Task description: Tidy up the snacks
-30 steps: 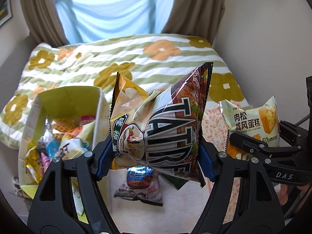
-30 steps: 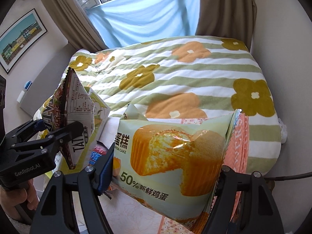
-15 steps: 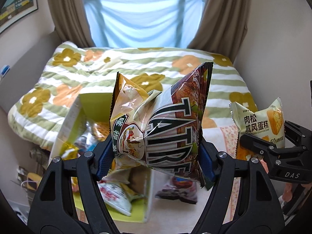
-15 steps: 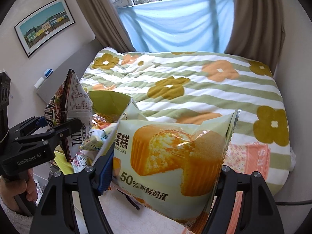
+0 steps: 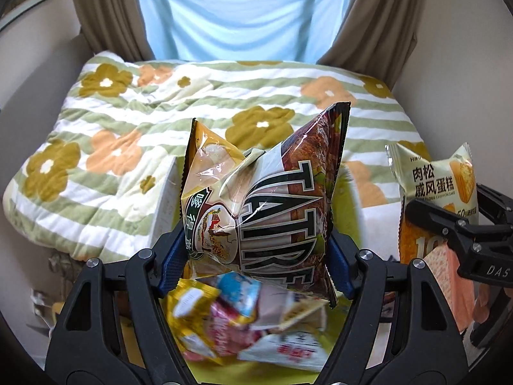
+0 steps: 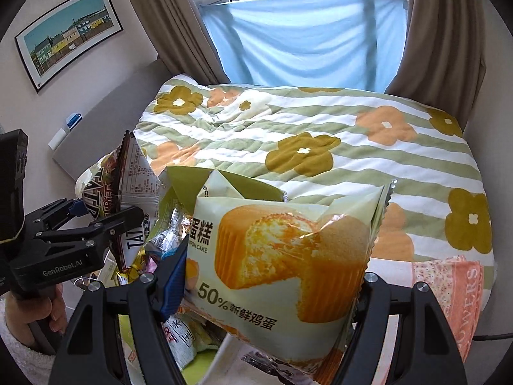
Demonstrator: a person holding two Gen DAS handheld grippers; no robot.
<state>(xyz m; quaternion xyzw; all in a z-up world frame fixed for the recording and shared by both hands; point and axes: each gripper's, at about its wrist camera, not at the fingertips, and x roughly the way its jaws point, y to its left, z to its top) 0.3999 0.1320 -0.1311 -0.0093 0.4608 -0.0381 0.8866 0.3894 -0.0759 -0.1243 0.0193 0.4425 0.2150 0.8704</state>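
The left gripper [image 5: 256,253] clamps a brown snack bag [image 5: 288,211] that hides its blue pads almost wholly. Beneath it, blurred packets [image 5: 243,327] fill a green-lined box [image 6: 237,183], its walls mostly covered. The right gripper [image 6: 272,276] pinches a pale chiffon cake packet [image 6: 282,250] that blocks the box's near side. Behind lies a flowered quilt [image 6: 320,134].
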